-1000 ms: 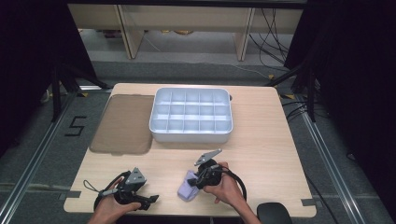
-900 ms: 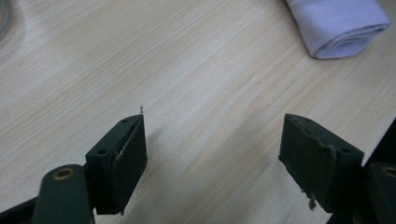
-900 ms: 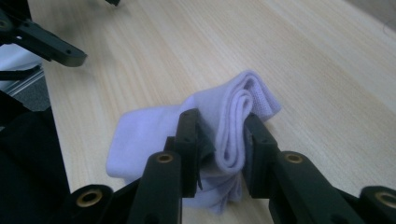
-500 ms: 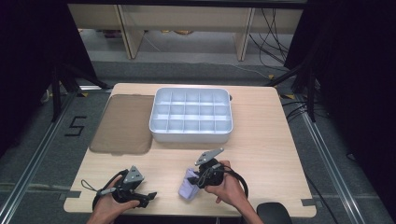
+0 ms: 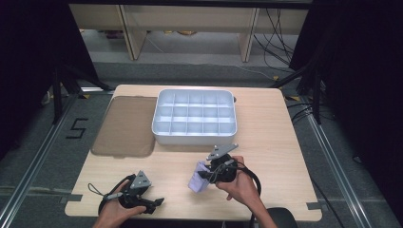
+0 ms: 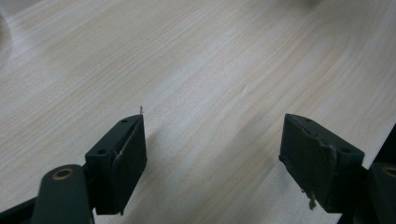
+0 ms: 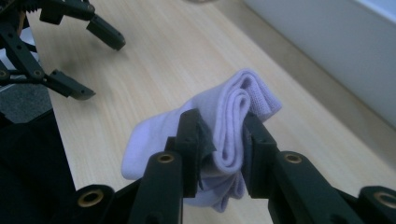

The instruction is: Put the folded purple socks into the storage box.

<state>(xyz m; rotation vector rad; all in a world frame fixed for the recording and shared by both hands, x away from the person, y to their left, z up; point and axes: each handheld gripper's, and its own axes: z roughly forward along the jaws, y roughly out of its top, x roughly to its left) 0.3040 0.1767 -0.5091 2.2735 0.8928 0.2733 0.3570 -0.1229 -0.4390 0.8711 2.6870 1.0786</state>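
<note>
Right gripper (image 7: 219, 140) pinching a folded pale lilac fabric sock (image 7: 224, 121), lifted just above the light wooden table (image 5: 266, 128), near the white compartmented plastic tray (image 5: 195, 116). Left gripper (image 6: 212, 154) spread wide, nothing between jaws.

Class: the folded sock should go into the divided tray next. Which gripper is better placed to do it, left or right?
Right. The right gripper is already shut on the lilac sock, nearer the divided tray. The left gripper is open over bare table.
</note>
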